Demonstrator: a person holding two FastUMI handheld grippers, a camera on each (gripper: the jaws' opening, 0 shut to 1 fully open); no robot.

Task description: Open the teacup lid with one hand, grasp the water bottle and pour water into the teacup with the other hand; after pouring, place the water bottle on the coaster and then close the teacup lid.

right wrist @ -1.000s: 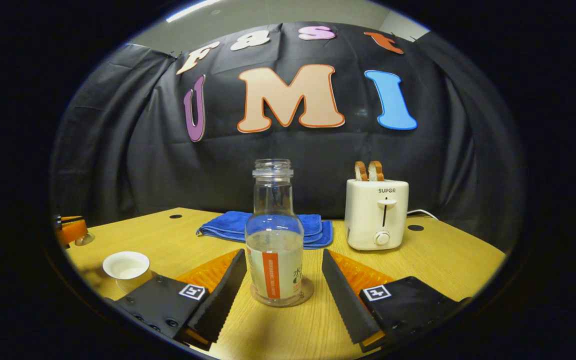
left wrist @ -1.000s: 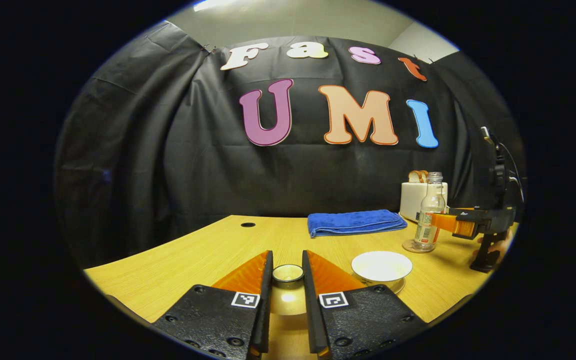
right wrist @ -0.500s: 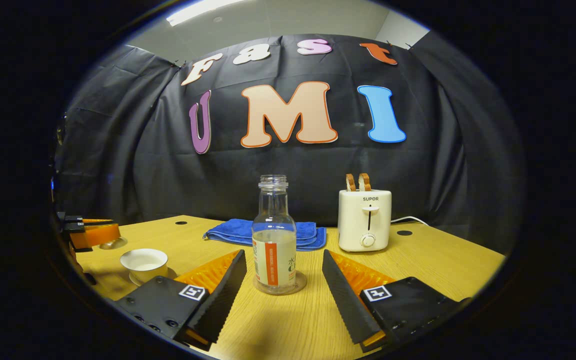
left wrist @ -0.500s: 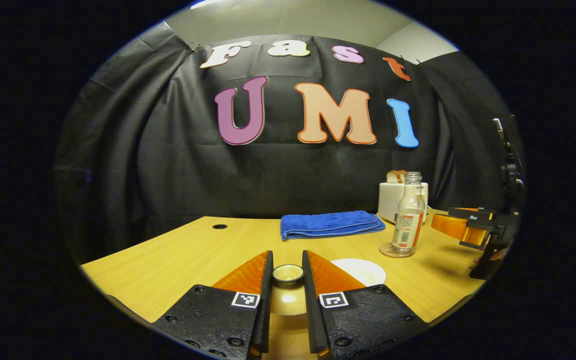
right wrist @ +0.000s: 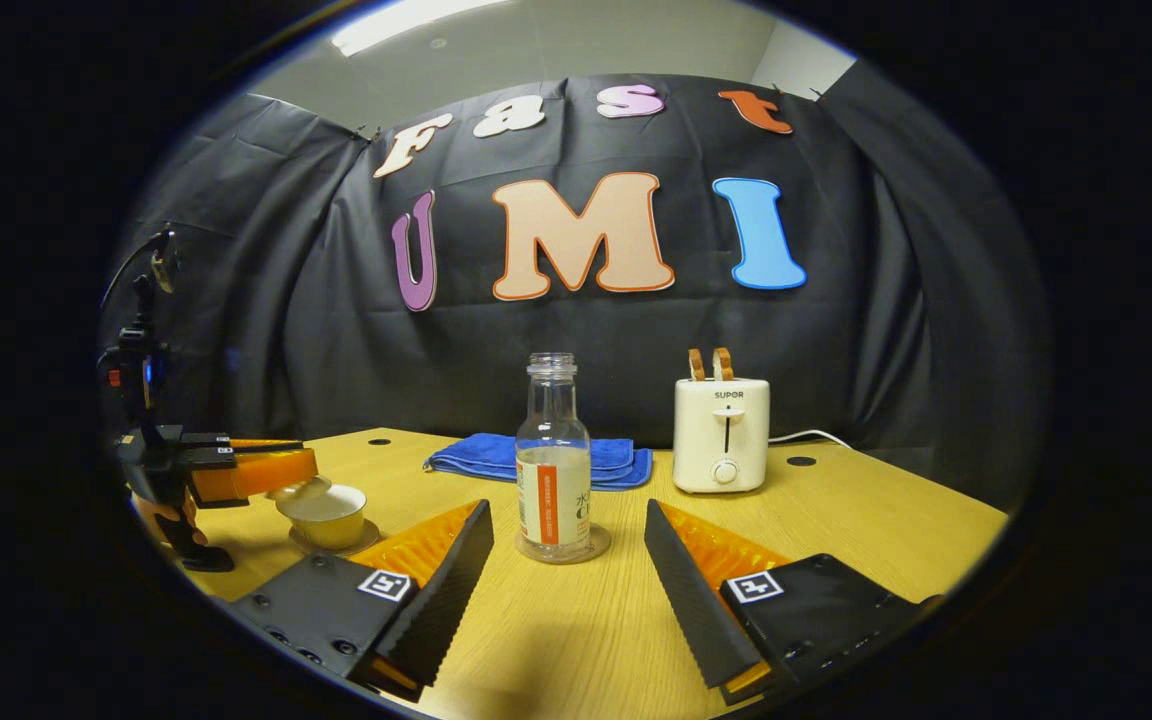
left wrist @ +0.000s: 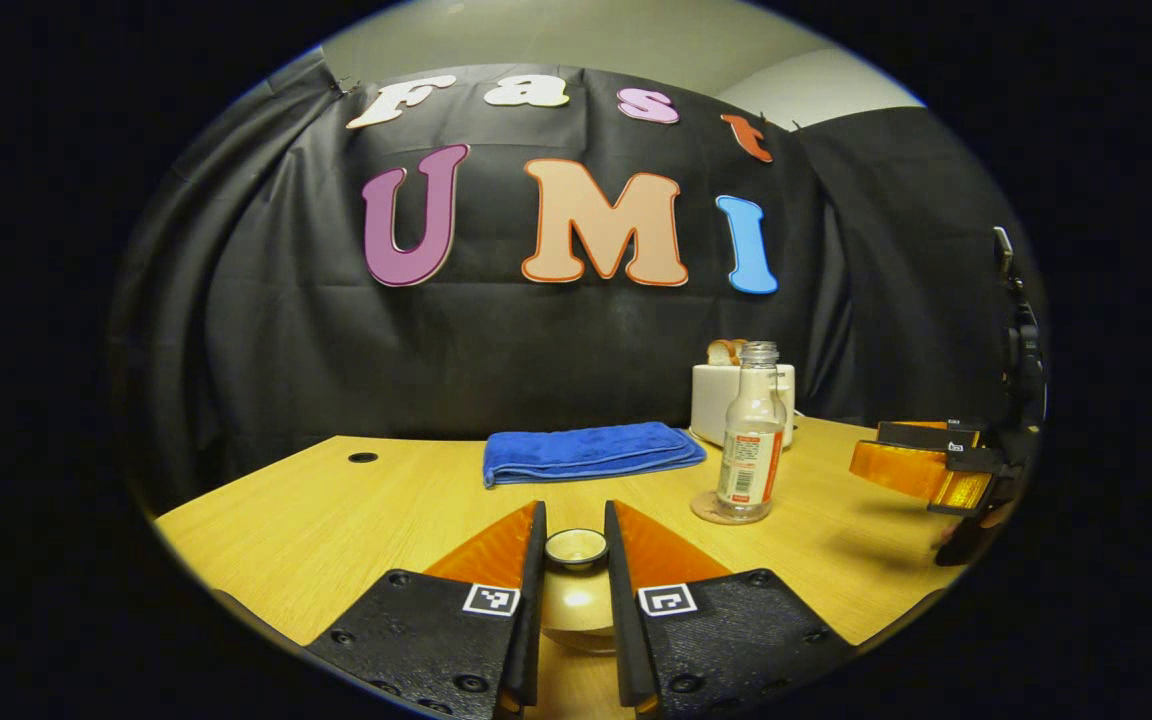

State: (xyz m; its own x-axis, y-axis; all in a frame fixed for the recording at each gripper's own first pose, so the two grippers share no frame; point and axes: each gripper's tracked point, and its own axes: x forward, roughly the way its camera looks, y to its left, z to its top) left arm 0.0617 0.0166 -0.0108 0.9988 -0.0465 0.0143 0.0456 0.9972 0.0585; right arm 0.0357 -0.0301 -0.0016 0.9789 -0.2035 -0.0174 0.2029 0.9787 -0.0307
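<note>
In the left gripper view my left gripper [left wrist: 574, 522] is shut on the small round knob of the teacup lid [left wrist: 576, 548], whose pale dome shows beneath the fingers. The right gripper view shows that gripper [right wrist: 258, 470] holding the lid [right wrist: 298, 490] just above the left rim of the white teacup [right wrist: 328, 512]. A clear water bottle [right wrist: 553, 470], uncapped and part full, stands on a round coaster [right wrist: 591, 548]. My right gripper [right wrist: 566, 515] is open, a short way back from the bottle, fingers on either side of it. It is also at the right edge [left wrist: 911, 470], apart from the bottle [left wrist: 751, 450].
A folded blue towel [right wrist: 536, 457] lies behind the bottle on the wooden table [right wrist: 836, 520]. A white toaster [right wrist: 721, 435] with two bread slices stands at the back right. The teacup sits on a saucer [right wrist: 361, 543].
My left gripper has carried the lid rightwards, so the open cup has slid out of its view below. My right gripper has drawn back from the bottle, which now looks smaller.
</note>
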